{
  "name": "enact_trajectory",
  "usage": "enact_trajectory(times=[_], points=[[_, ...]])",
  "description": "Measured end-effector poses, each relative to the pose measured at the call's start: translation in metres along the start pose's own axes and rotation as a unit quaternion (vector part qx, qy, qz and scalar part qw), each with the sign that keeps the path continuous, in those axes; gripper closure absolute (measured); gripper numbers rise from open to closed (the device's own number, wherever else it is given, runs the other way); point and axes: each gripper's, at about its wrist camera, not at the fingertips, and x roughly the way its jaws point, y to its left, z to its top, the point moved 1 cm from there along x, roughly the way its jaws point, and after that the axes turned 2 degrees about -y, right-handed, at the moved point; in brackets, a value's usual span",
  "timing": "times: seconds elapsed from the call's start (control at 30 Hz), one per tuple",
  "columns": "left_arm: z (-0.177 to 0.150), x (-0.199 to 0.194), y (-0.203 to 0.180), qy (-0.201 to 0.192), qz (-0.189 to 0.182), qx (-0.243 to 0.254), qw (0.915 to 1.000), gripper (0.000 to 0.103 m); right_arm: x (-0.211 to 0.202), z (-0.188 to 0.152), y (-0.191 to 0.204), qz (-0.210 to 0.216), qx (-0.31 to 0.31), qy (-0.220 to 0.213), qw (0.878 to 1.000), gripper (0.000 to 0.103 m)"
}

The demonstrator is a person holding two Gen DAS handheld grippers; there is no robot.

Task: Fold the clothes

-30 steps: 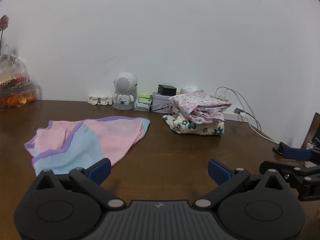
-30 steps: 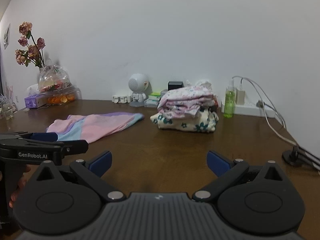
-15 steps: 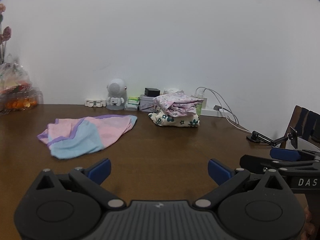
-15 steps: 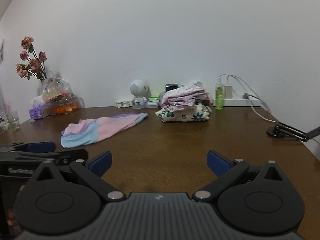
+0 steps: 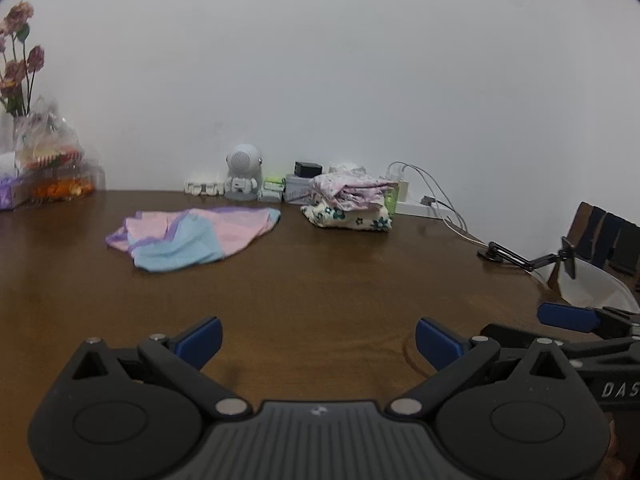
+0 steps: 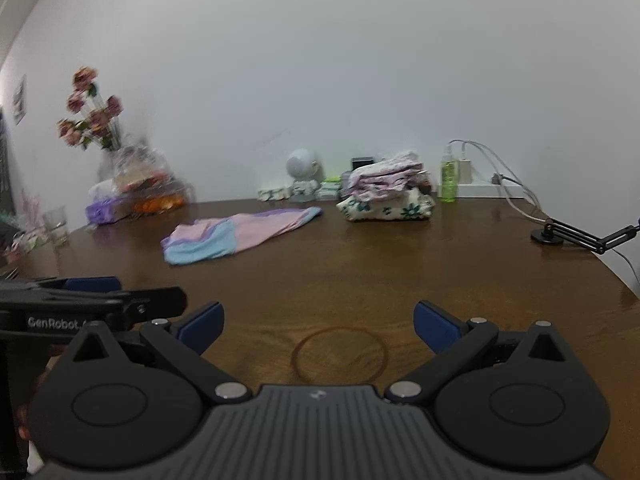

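tongs first: the left tongs hang spread wide over bare wood at the near edge of the desk, grasping nothing. the right tongs are just as wide apart and empty, poised above a faint ring mark in the wood. each pair shows at the edge of the other's view, so the two sit side by side, close together.

further out, well apart from both tongs, a pink and blue garment lies loose and rumpled on the desk, left of centre. it is not folded and nothing touches it.

beyond it, toward the wall, a pile of folded clothes sits neatly stacked, a pale floral piece under a pink patterned one. that part of the job looks done.

behind these stand a small white robot figure, a green bottle, cables, and off to the left a vase of flowers.

judging by this, the one loose garment is what is left: it needs reaching, spreading flat, folding, and probably adding to the pile.
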Motion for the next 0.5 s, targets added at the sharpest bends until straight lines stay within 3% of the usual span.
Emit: enact_trajectory(times=[0.2,0.5], points=[[-0.01,-0.031,-0.004,-0.022,0.016,0.001,0.9996,0.0,-0.023,-0.002,0.012,-0.011,-0.003,-0.002,1.0,0.0],[-0.019,-0.058,-0.007,-0.015,0.015,0.003,0.9998,0.0,-0.046,-0.013,0.024,-0.012,0.007,0.013,1.0,0.0]])
